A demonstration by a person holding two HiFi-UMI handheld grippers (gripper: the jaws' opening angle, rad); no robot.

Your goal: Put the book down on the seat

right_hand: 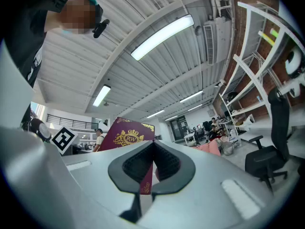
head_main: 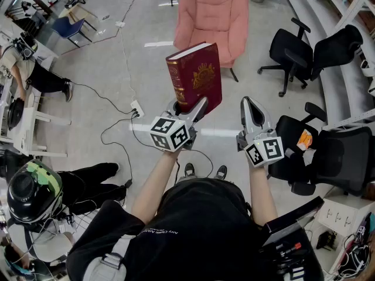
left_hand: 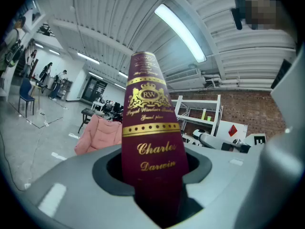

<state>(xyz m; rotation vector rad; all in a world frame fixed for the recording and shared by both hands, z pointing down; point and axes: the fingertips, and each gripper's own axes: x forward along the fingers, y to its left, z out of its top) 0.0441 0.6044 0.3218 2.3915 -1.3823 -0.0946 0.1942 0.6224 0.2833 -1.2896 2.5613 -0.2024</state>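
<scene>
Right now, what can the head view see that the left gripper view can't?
Only the head view shows the black office chairs, the white power strip with its cables on the floor, and the gold crest on the front cover of the book. Only the left gripper view shows the long ceiling lamp, the brick wall and the gold name Charles Darwin on the spine. Both show the book held upright in the left gripper, and the pink armchair beyond it.

I see the maroon, gold-stamped book [head_main: 196, 75] upright, its lower edge pinched in my left gripper [head_main: 190, 105]. The pink seat [head_main: 212, 16] stands beyond, apart.
</scene>
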